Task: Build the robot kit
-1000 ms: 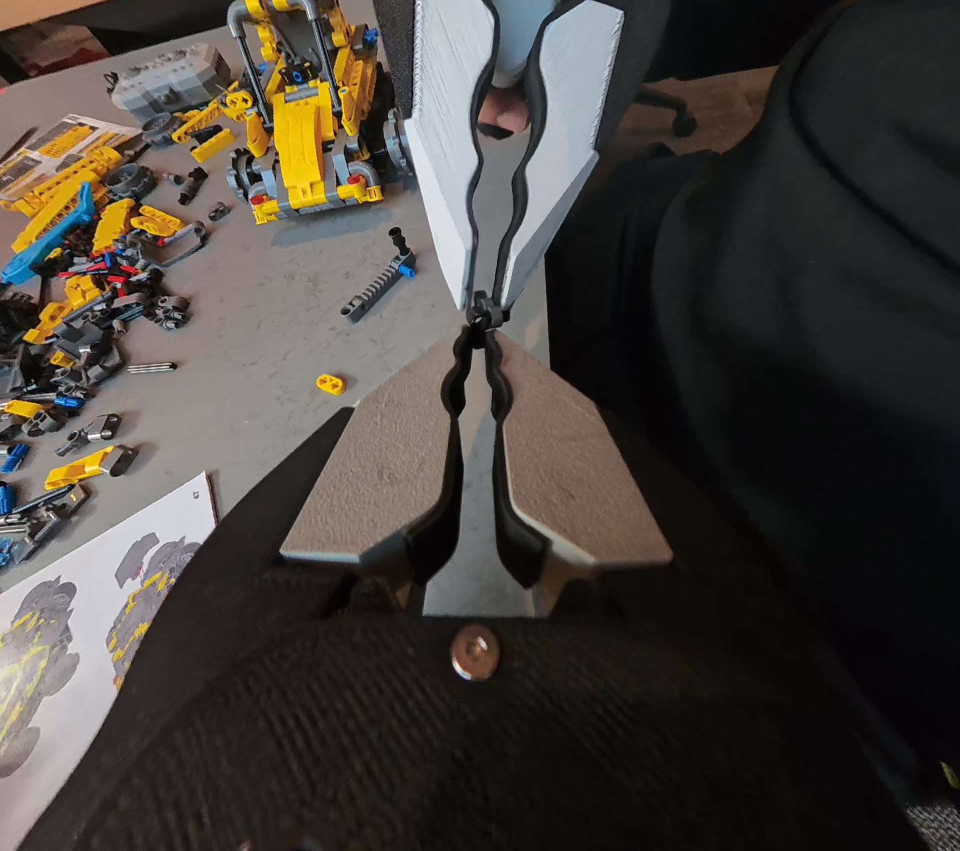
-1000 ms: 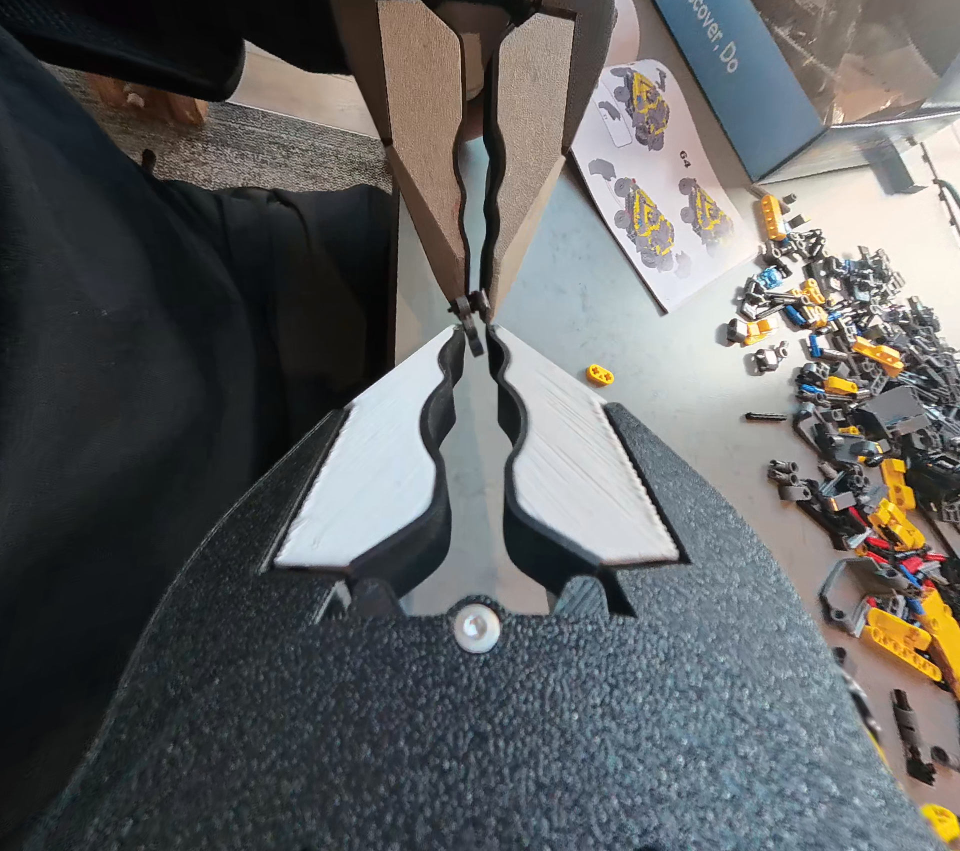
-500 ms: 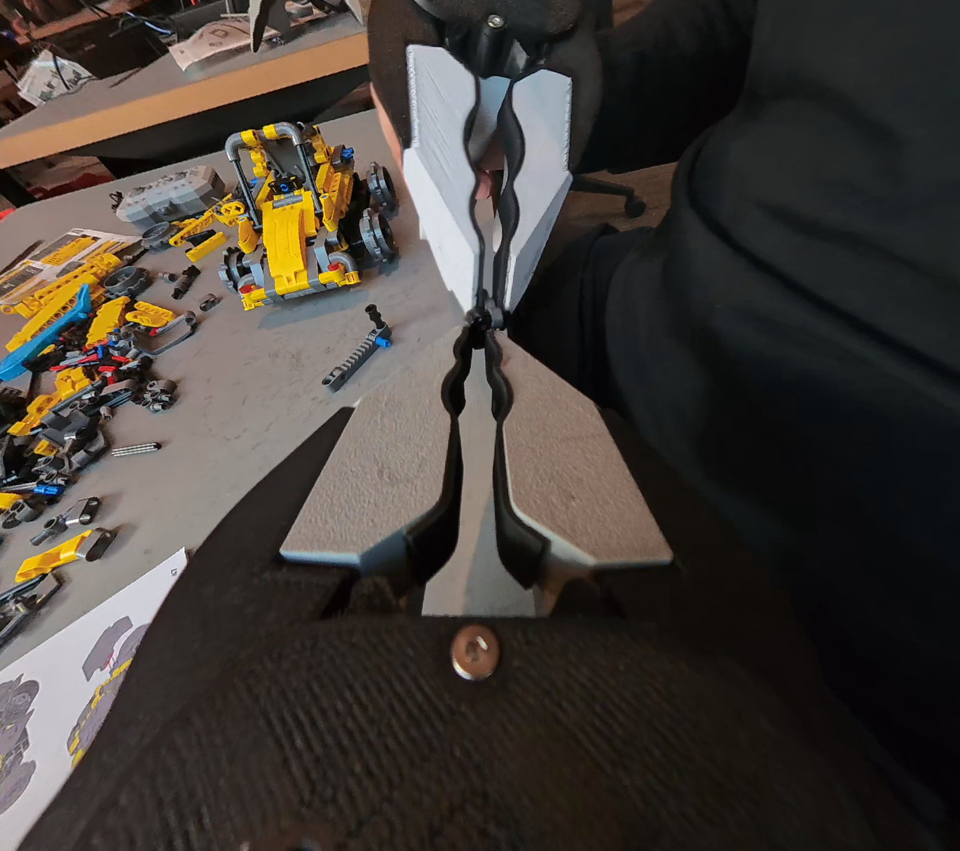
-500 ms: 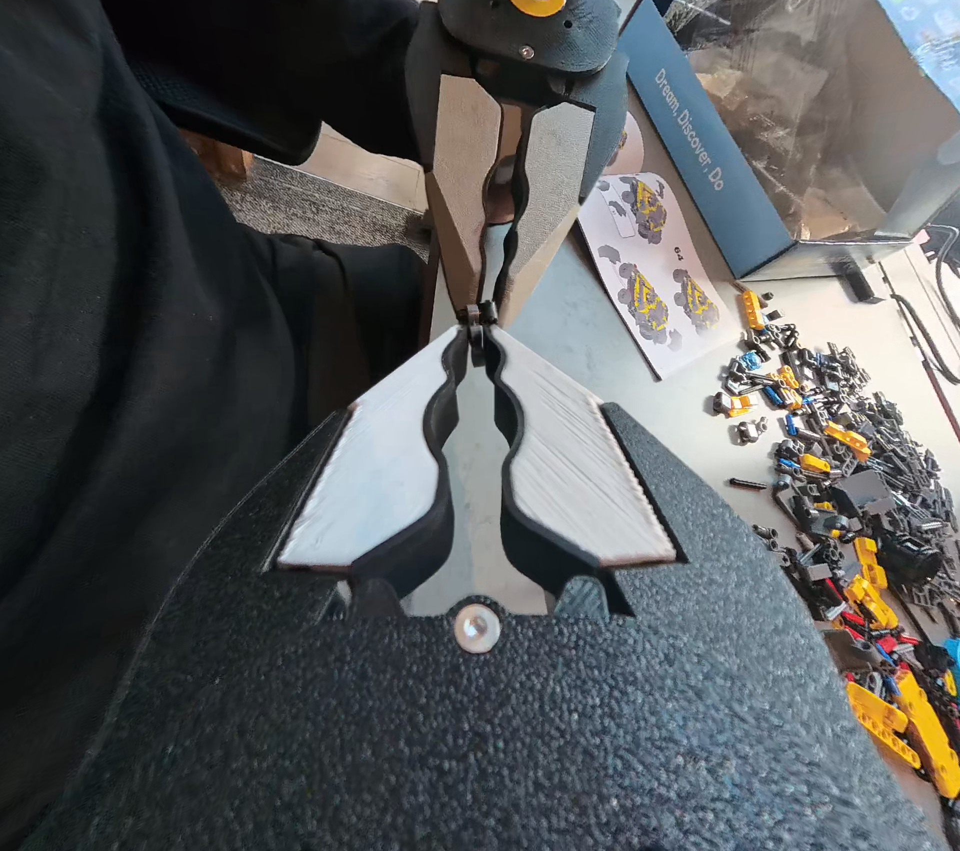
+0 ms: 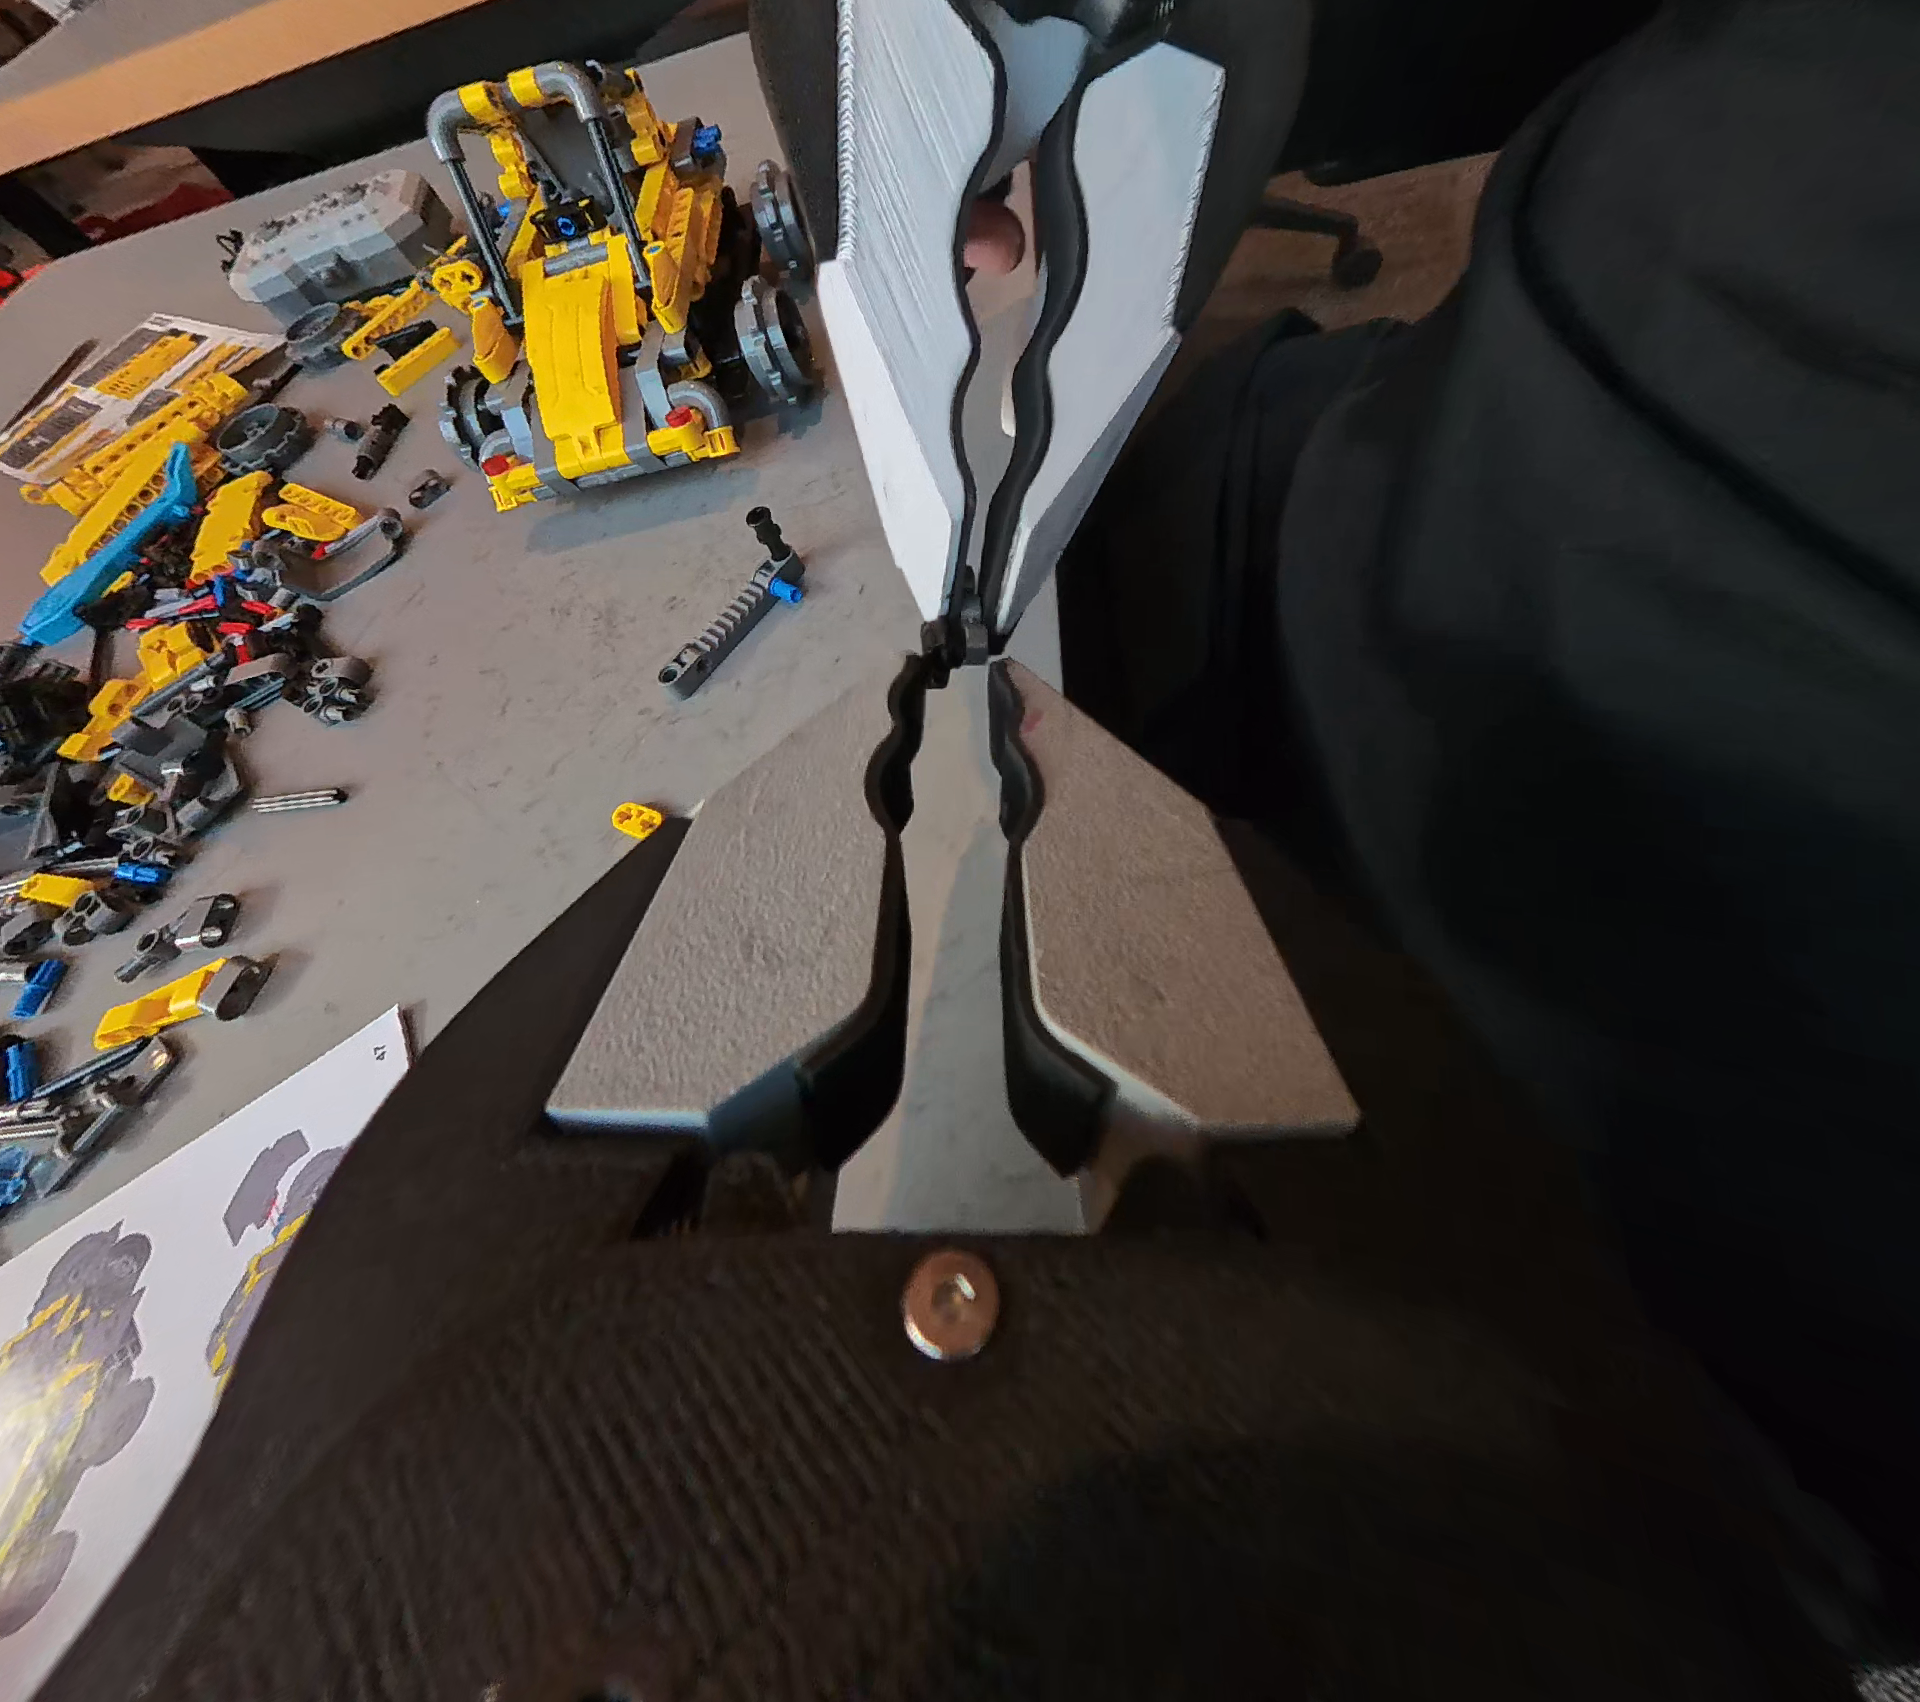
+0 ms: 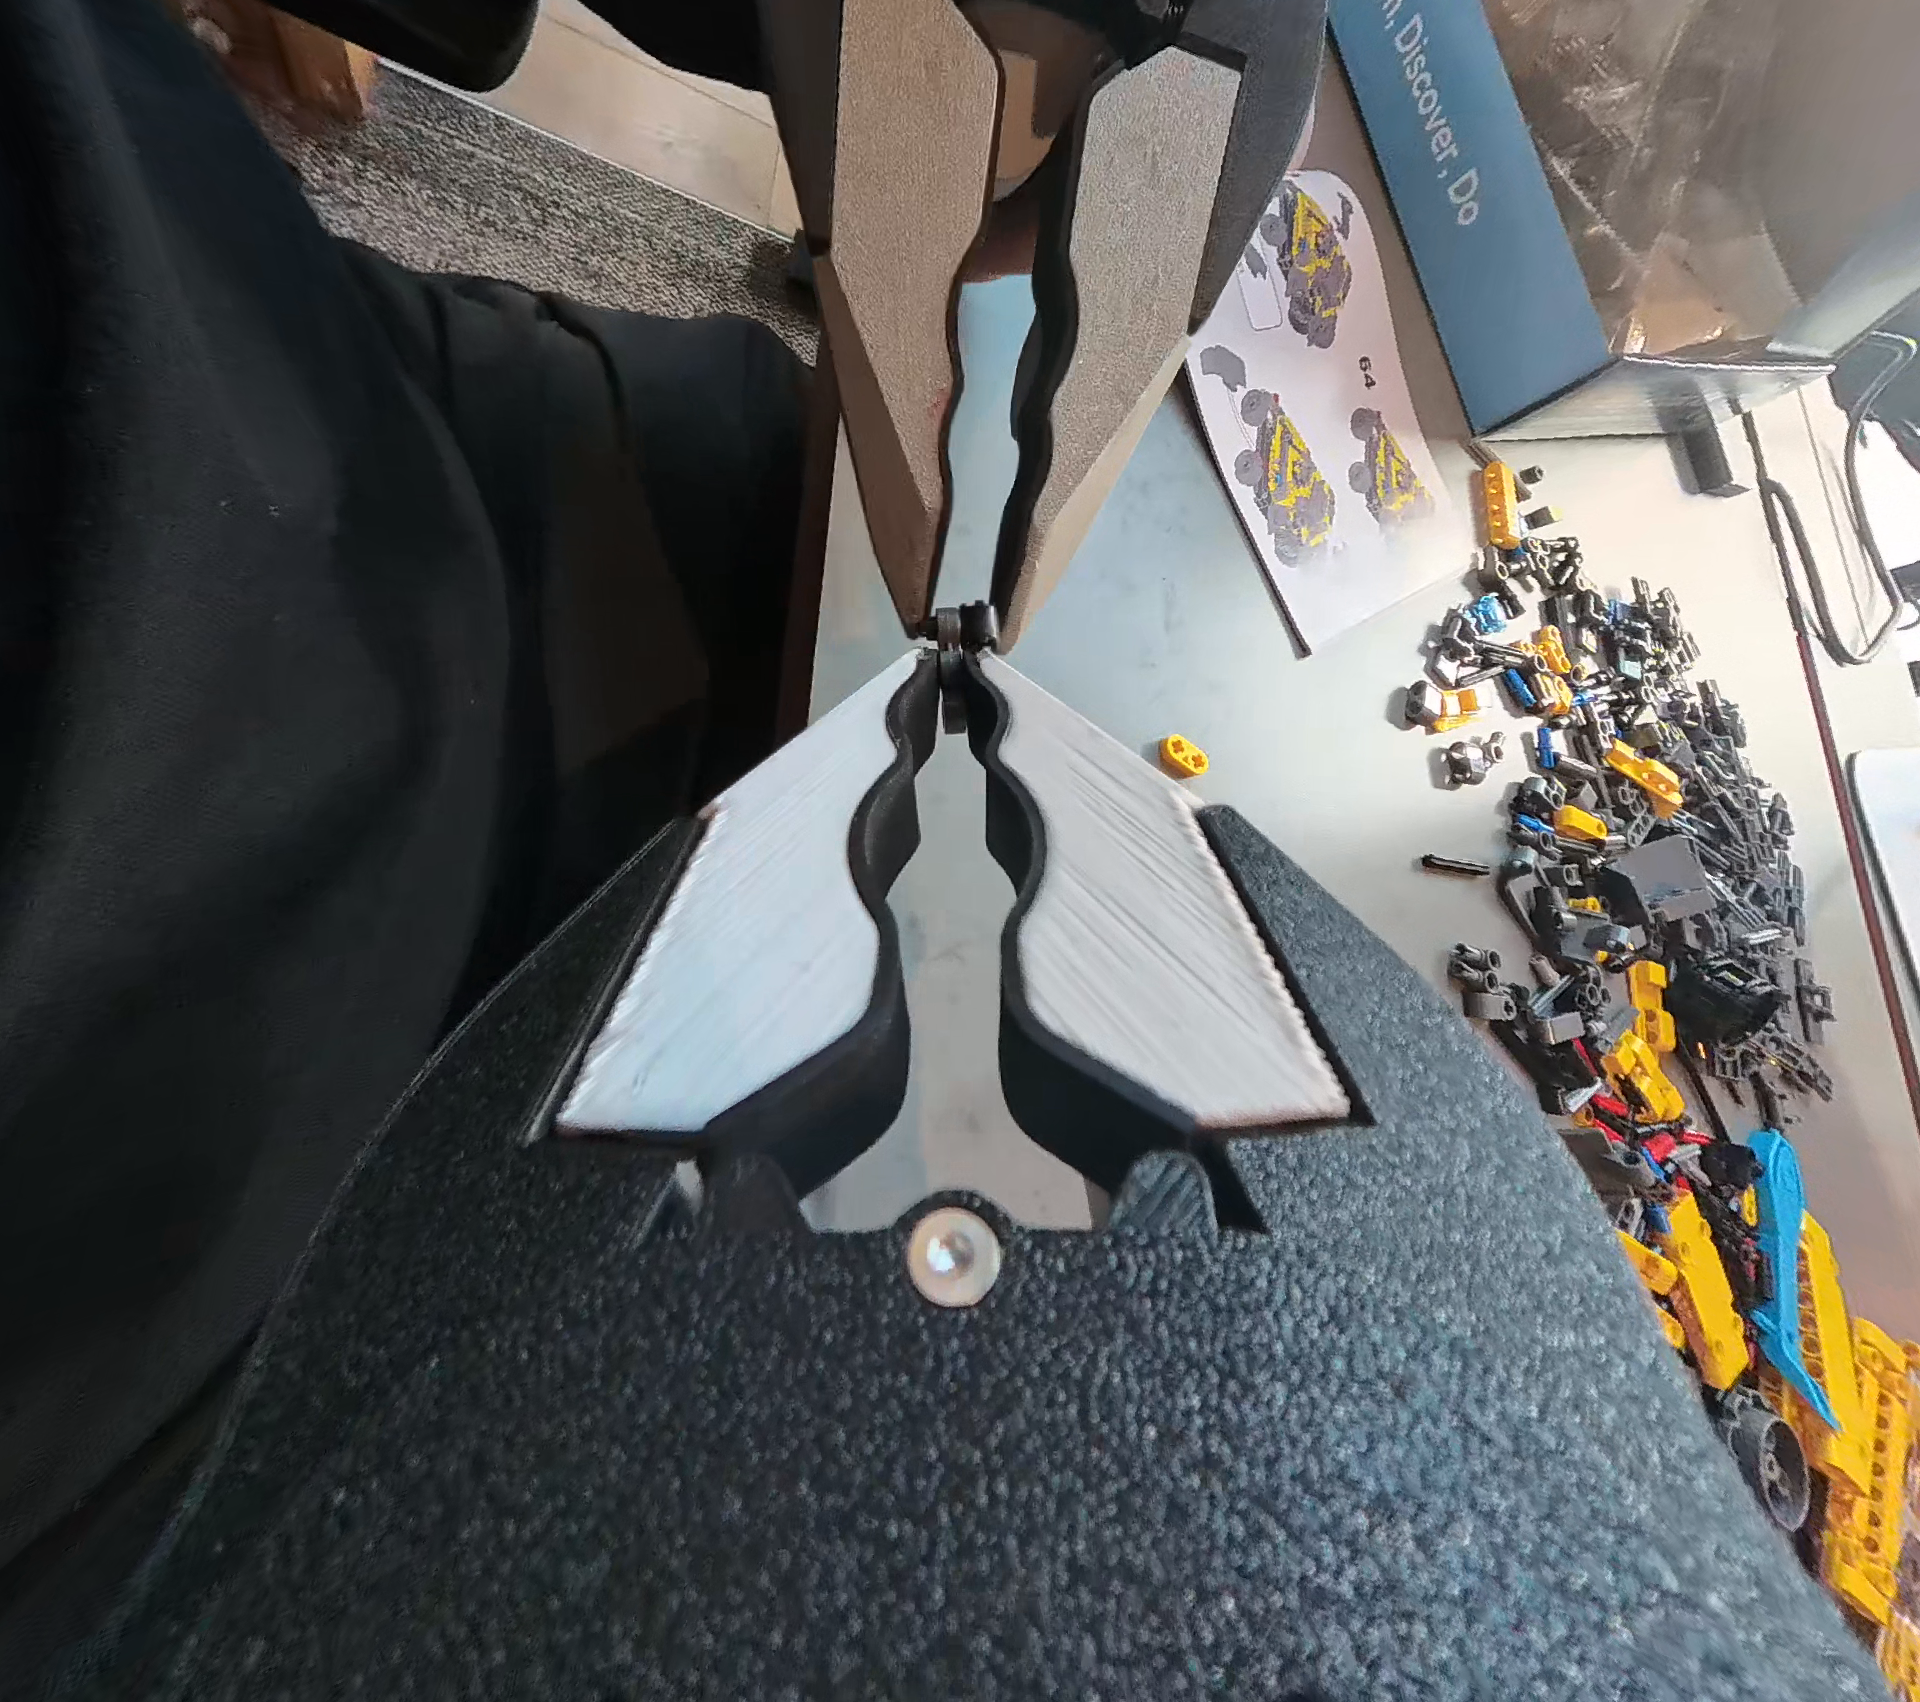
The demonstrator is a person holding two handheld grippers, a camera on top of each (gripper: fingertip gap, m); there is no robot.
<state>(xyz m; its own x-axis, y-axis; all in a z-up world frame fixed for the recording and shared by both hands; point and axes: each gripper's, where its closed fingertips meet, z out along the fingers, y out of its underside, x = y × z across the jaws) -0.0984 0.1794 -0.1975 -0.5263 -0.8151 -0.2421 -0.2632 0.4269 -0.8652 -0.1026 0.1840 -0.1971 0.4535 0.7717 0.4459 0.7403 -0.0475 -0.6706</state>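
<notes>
Grey table [image 5: 540, 717] fills more of both views than half a second ago, yellow model [image 5: 592, 281] near its far edge, while over its near edge the left gripper [image 5: 956, 665] and right gripper [image 6: 951, 696] stay tip to tip, both pinched narrow on a small black piece [image 5: 956, 636], too covered to tell whether it is one part or two.

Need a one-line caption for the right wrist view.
Right tool and left tool meet tip to tip, pinching small black pieces above the table edge, loose bricks alongside.

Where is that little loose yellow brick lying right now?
The small yellow brick lies alone on the grey table, just left of the left gripper, between the toothed grey bar and the instruction sheet.
</notes>
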